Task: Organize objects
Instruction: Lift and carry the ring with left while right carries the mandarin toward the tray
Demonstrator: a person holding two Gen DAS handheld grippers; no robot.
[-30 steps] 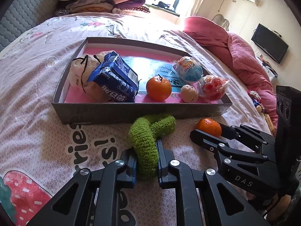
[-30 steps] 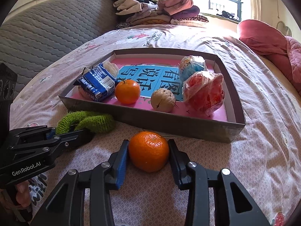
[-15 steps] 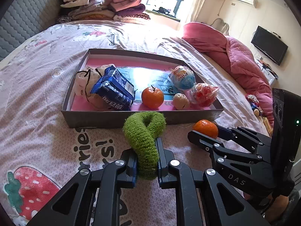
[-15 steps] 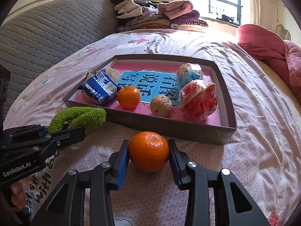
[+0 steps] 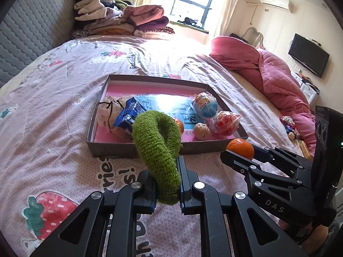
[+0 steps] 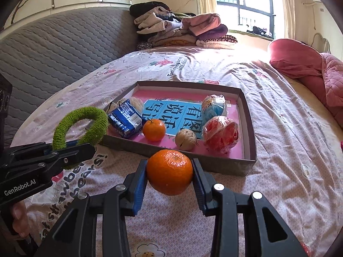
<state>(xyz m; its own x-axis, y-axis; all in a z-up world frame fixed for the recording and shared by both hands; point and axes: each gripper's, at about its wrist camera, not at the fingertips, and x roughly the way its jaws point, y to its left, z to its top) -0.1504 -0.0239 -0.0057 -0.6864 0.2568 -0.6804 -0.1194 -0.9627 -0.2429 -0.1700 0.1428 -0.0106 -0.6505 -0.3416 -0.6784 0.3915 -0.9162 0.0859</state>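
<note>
Both wrist views face down-forward, sharing tray (image 5: 111, 150) (image 6: 248, 128).

A tray (image 6: 248, 115) lies on a bed (image 6: 289, 150), just beyond both hand-held grippers. The left hand-held gripper (image 5: 166, 184) holds a knit ring (image 5: 157, 150) upright in front of the tray's near wall. To its right, the right hand-held gripper (image 6: 169, 176) holds a mandarin (image 6: 169, 171) above the bed. In the tray, left to right: a pouch (image 5: 107, 112), a packet (image 6: 125, 122), another mandarin (image 6: 154, 129), a walnut (image 6: 185, 139), a wrapped ball (image 6: 220, 136); a toy egg (image 6: 213, 107) lies behind that.
</note>
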